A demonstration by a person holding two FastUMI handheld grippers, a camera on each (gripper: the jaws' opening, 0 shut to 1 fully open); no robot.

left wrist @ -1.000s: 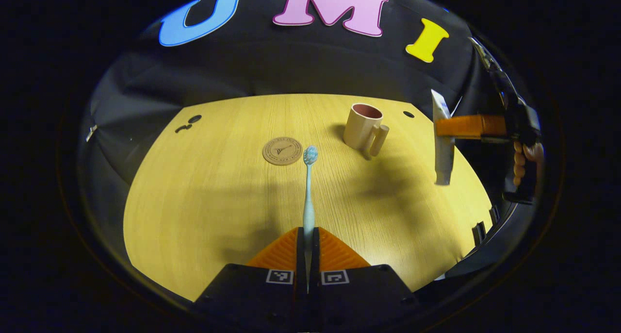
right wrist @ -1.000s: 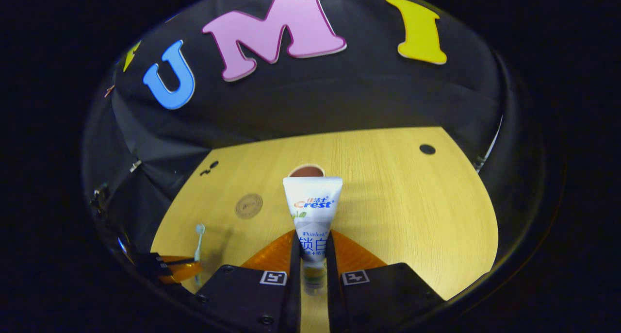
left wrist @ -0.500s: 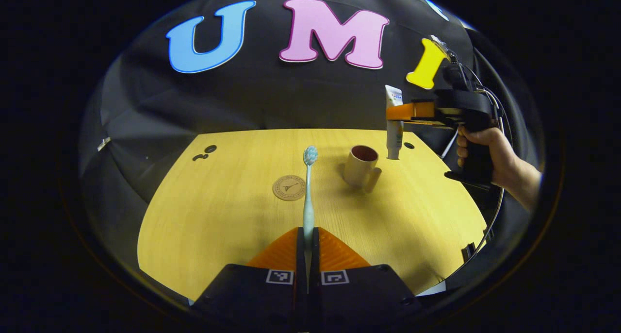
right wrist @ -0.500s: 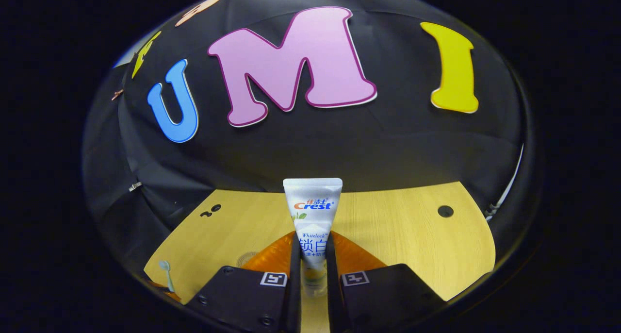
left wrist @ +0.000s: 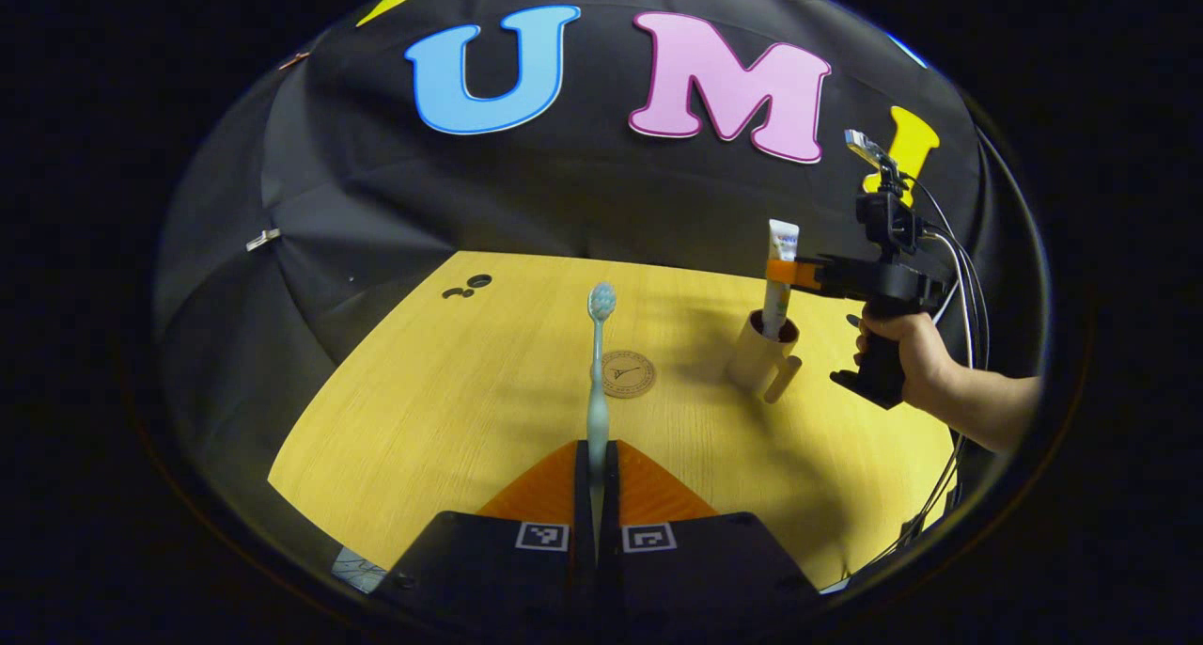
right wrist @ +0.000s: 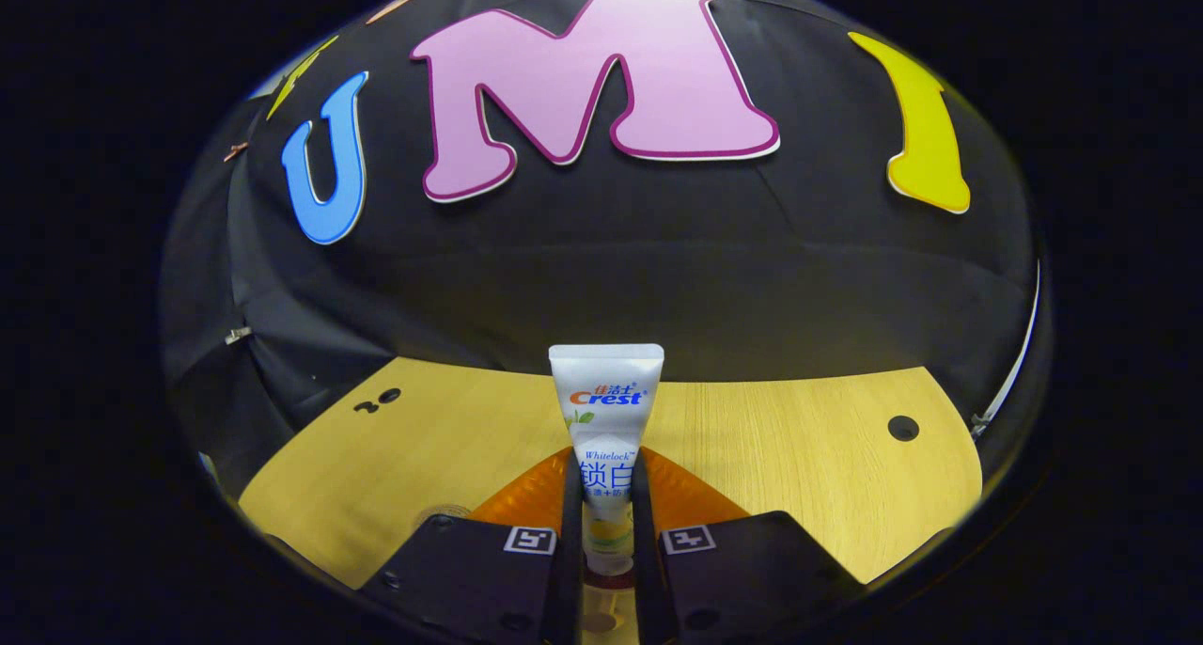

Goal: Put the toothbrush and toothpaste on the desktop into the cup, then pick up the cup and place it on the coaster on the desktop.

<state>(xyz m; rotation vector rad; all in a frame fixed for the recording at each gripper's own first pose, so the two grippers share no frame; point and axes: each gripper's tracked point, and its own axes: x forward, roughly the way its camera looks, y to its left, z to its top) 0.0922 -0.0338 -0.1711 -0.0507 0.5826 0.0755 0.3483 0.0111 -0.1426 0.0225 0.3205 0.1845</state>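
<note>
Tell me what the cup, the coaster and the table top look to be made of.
Cup: likely matte plastic or ceramic; beige, no gloss, with a thick handle. The look leaves it open.
Coaster: probably cork or pressed wood; a thin tan disc with a dark printed emblem.
Table: wood-look surface, perhaps laminate; pale yellow with fine straight grain lines and a smooth, even sheen.

A pale blue toothbrush with a blue-and-white bristle head [left wrist: 598, 344] stands before a yellow wood-grain desktop [left wrist: 451, 391]. A round tan coaster with a dark printed emblem [left wrist: 628, 374] lies beside a beige cup with a dark reddish inside [left wrist: 757, 361]. The white toothpaste tube [right wrist: 606, 429] carries red and blue lettering, fading to yellow-green lower down.
</note>
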